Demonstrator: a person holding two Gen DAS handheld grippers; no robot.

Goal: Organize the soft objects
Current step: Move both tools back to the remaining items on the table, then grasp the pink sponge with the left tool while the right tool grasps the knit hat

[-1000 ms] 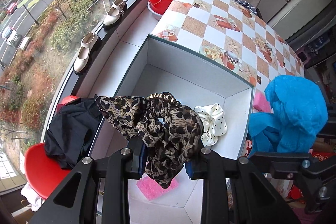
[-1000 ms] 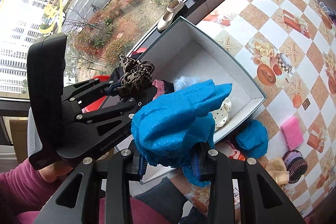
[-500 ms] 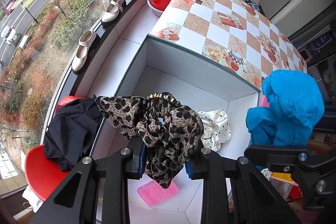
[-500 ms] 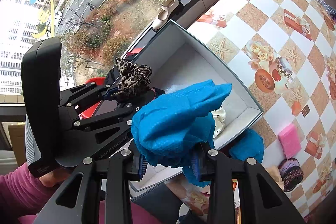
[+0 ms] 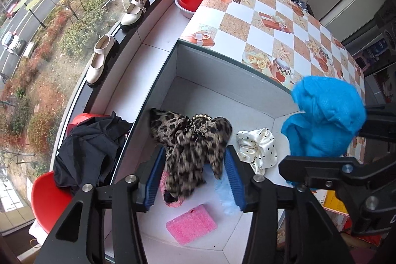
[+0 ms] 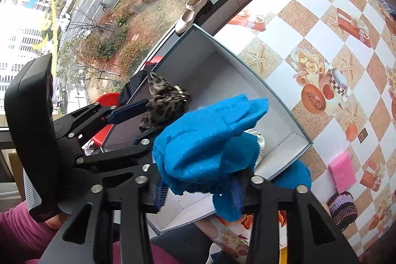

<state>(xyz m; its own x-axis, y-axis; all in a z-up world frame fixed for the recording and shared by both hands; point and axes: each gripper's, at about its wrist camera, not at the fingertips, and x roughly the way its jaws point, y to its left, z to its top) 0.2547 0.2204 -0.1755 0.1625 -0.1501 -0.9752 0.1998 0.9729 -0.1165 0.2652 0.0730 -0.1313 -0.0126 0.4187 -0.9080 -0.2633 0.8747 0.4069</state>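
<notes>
left wrist: my left gripper (image 5: 194, 178) jaws had just opened, leopard scarf (image 5: 190, 137) loose between pads, above white box (image 5: 222, 81) | right wrist: my right gripper (image 6: 199, 192) jaws had just opened, blue cloth (image 6: 205, 140) between them, over box edge

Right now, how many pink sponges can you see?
2. One sponge lies in the box, below the left gripper. The other sits on the table outside the box. More may hide under the cloths.
</notes>
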